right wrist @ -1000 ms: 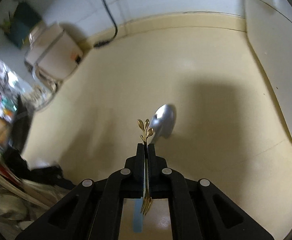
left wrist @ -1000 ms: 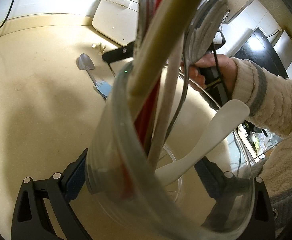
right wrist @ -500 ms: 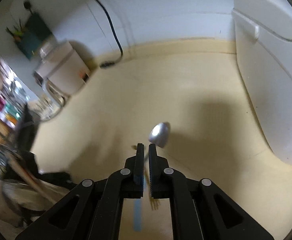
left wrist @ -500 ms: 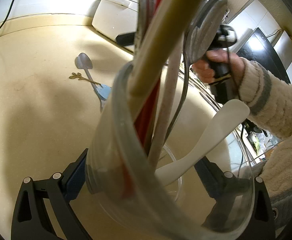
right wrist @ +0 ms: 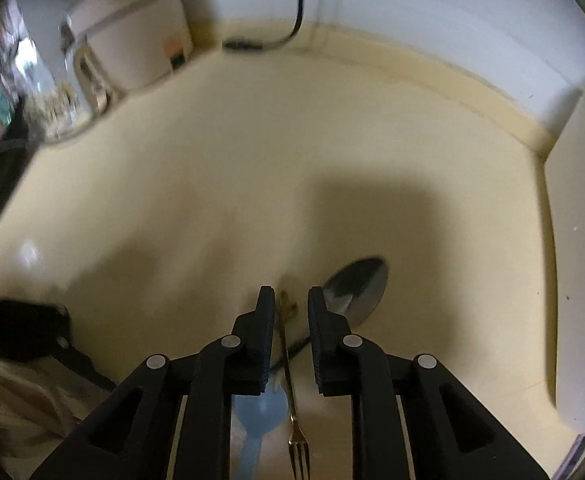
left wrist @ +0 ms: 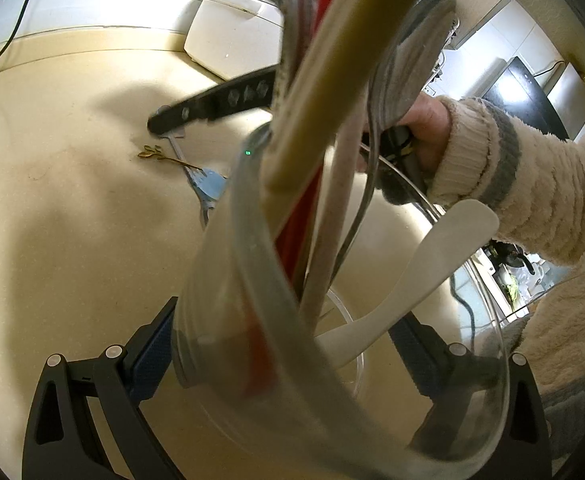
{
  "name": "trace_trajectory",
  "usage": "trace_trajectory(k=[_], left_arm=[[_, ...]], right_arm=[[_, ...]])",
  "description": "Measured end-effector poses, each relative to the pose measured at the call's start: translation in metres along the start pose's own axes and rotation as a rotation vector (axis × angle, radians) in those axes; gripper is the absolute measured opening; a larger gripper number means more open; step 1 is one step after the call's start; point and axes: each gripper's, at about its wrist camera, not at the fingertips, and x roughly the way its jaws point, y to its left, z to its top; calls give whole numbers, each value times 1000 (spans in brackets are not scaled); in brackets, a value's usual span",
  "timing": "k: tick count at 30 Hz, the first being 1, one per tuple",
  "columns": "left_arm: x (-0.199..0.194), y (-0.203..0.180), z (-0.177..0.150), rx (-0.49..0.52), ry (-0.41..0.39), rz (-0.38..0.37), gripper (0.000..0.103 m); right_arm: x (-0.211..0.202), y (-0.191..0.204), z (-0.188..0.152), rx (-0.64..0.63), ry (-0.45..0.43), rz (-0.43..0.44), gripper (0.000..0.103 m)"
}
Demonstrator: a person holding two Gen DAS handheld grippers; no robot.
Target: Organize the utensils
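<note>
My left gripper (left wrist: 292, 344) is shut on a clear glass jar (left wrist: 252, 320) that holds several long utensils, among them a white spatula (left wrist: 432, 264) and a red-handled tool (left wrist: 304, 208). My right gripper (right wrist: 290, 300) is open just above the beige counter (right wrist: 232, 184). A small gold fork with a leaf-shaped handle end (right wrist: 288, 360) lies on the counter between its fingers. A silver spoon (right wrist: 356, 288) lies to the right of the fork and a blue plastic spoon (right wrist: 260, 412) to its left. In the left wrist view the fork (left wrist: 164, 156) lies beside the right gripper (left wrist: 164, 120).
A white appliance (left wrist: 232, 44) stands at the back of the counter, near the wall. Another white appliance (right wrist: 132, 52) and a black cable (right wrist: 292, 20) are at the far side in the right wrist view. A white panel (right wrist: 580, 280) borders the counter on the right.
My right gripper has let go of the gold fork, which now lies on the counter. Its jaws have opened and it has come down close over the fork. My left gripper still holds the jar.
</note>
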Motion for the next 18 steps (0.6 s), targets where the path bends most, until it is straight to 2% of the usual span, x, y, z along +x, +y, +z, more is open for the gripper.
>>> trace_trajectory(k=[3, 8, 10, 11, 13, 14, 15, 16, 18], left_arm=[[-2, 1, 1, -7, -3, -8, 98], [-2, 2, 0, -9, -3, -11, 98], [-2, 2, 0, -9, -3, -12, 98], [-3, 2, 0, -9, -3, -12, 98], [-3, 3, 0, -9, -3, -12, 98], [-3, 3, 0, -9, -3, -12, 98], [-3, 3, 0, -9, -3, -13, 98], [-3, 3, 0, -10, -3, -13, 98], [-3, 3, 0, -9, -3, -13, 98]], right_arm=[[1, -18, 0, 32, -21, -76, 36], [6, -58, -3, 167, -38, -25, 36], [11, -69, -2, 206, -43, 37, 37], [17, -74, -3, 237, -38, 117, 37], [22, -78, -4, 261, -50, 216, 37], [23, -77, -4, 254, -59, 223, 37], [22, -75, -5, 240, -59, 213, 33], [23, -73, -5, 225, -51, 202, 17], [26, -68, -5, 202, -30, 213, 7]])
